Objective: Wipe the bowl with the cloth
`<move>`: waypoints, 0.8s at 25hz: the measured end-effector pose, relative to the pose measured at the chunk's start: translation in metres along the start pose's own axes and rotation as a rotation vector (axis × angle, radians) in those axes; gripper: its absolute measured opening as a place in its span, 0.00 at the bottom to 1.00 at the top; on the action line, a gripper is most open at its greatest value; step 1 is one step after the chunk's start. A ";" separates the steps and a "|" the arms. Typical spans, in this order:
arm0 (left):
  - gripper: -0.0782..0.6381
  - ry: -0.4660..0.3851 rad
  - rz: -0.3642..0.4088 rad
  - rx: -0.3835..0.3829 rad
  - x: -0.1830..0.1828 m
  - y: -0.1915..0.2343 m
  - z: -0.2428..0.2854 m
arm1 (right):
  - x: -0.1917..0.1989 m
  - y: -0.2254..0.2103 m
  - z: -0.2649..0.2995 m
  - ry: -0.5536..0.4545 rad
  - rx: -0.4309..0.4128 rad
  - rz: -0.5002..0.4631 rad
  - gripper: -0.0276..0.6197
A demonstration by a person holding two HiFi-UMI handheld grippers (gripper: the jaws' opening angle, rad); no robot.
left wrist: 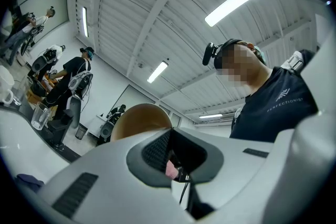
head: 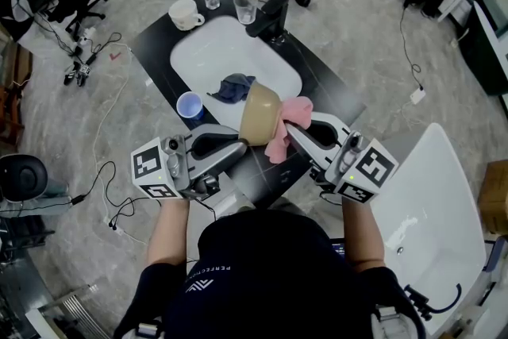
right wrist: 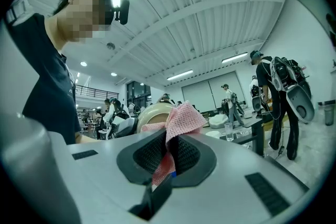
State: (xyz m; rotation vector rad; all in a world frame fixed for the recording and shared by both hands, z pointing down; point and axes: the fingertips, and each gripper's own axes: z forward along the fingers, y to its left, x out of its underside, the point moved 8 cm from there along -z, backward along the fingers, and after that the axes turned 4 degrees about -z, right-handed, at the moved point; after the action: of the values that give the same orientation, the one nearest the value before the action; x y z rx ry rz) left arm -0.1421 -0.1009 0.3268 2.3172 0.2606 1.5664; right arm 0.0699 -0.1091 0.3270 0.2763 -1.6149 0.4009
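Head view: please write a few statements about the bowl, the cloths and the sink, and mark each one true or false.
1. The left tongs hold the tan bowl above the counter. True.
2. The pink cloth lies in the sink. False: the right tongs grip it, beside the bowl.
3. A dark blue cloth lies in the white sink. True.
4. The blue cup stands inside the bowl. False: it stands at the sink's edge, apart from the bowl.
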 end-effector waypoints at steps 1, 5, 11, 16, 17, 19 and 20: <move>0.13 -0.004 0.000 -0.002 0.000 0.000 0.000 | 0.000 0.000 0.000 0.002 -0.002 0.002 0.11; 0.13 -0.021 -0.006 -0.007 -0.001 0.003 0.000 | 0.002 -0.001 0.001 -0.002 -0.011 0.016 0.11; 0.13 -0.039 -0.015 -0.019 0.001 0.003 -0.001 | 0.004 0.001 -0.002 -0.022 -0.034 0.051 0.11; 0.13 -0.035 -0.021 -0.040 -0.001 0.007 -0.002 | 0.003 0.003 0.002 -0.005 -0.043 0.043 0.11; 0.13 -0.034 -0.023 -0.043 -0.002 0.007 -0.002 | 0.002 0.003 0.003 -0.003 -0.043 0.041 0.11; 0.13 -0.031 -0.024 -0.049 -0.002 0.008 -0.002 | 0.002 0.004 0.003 0.000 -0.045 0.039 0.11; 0.13 -0.029 -0.023 -0.054 -0.001 0.007 -0.002 | 0.002 0.005 0.003 0.000 -0.046 0.038 0.11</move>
State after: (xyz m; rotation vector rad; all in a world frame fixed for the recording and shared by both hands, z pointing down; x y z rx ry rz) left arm -0.1443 -0.1079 0.3289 2.2860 0.2347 1.5085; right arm 0.0650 -0.1054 0.3282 0.2105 -1.6296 0.3922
